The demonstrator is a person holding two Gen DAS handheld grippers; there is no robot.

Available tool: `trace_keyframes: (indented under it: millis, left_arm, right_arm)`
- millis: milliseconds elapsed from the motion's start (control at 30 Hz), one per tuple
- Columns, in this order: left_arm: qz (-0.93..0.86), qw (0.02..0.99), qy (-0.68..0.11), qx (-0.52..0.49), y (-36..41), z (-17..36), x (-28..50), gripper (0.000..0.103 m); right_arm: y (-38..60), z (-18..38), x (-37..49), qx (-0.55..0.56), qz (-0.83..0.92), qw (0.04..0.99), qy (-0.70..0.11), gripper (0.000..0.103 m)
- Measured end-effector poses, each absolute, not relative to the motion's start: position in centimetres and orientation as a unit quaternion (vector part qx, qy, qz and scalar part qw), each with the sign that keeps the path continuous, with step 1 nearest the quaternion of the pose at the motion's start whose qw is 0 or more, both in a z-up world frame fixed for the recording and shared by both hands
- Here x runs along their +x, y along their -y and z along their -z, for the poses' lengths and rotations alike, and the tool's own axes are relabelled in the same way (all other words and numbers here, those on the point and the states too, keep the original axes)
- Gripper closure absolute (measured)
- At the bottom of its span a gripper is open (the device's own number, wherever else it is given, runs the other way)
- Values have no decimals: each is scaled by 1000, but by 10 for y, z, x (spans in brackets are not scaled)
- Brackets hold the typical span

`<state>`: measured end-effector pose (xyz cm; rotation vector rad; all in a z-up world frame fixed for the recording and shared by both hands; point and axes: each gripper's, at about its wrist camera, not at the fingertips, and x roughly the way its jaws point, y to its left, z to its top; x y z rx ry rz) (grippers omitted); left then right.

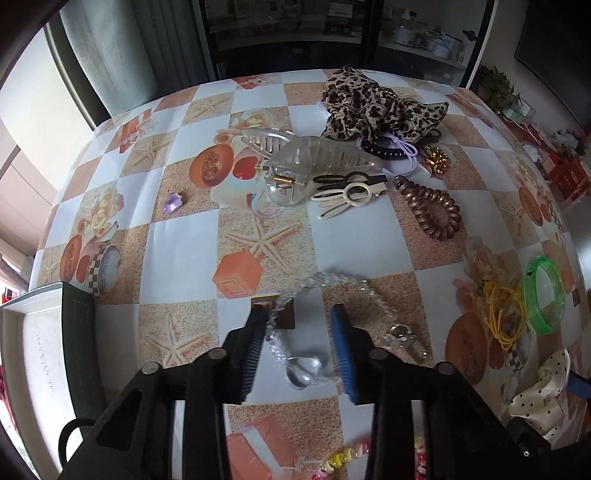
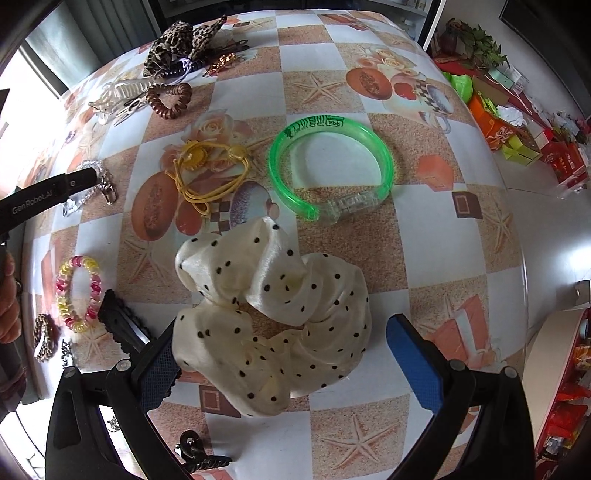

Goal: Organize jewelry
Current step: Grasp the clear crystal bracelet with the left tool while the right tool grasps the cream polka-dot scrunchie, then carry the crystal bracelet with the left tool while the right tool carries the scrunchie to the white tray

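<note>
One clear bead chain (image 1: 332, 291), lengthwise away

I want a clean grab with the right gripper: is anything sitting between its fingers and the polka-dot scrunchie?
Nothing visible. The right gripper is open around the polka-dot scrunchie; the green bangle and yellow hair ties lie beyond it.

This looks like a lived-in home, likely a dining or living room. The tabletop (image 2: 424, 243) wears a wipe-clean cloth printed with starfish, roses and fruit. Behind it hangs a grey curtain (image 1: 122, 48) beside a dark cabinet (image 1: 332, 33) whose shelves carry jars and boxes. Along one wall sit a leafy pot plant (image 2: 476, 40) and a heap of bright gift boxes (image 2: 517, 140) in orange, green and red.
</note>
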<state>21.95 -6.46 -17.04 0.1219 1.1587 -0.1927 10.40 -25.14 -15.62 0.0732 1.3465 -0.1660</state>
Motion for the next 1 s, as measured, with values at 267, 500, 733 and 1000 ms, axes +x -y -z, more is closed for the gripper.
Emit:
trace_keyframes:
  millis: [267,500,733,1000]
  left_arm:
    - [106,824,-556,34,59,169,218,95]
    - [127,821,-557,-4,52,158,209,95]
    - [146,822,-548,-46,44,133,197,95]
    - [162,825,-533,-89,32,98,179,95]
  right_arm:
    - [247,151,104,16,72,794,-603,43]
    - [250,136,105,42,65,813,-578,88]
    - [243,119,98,47,44,821,-567,89]
    - [234,95,92,53,32,825,-561,89]
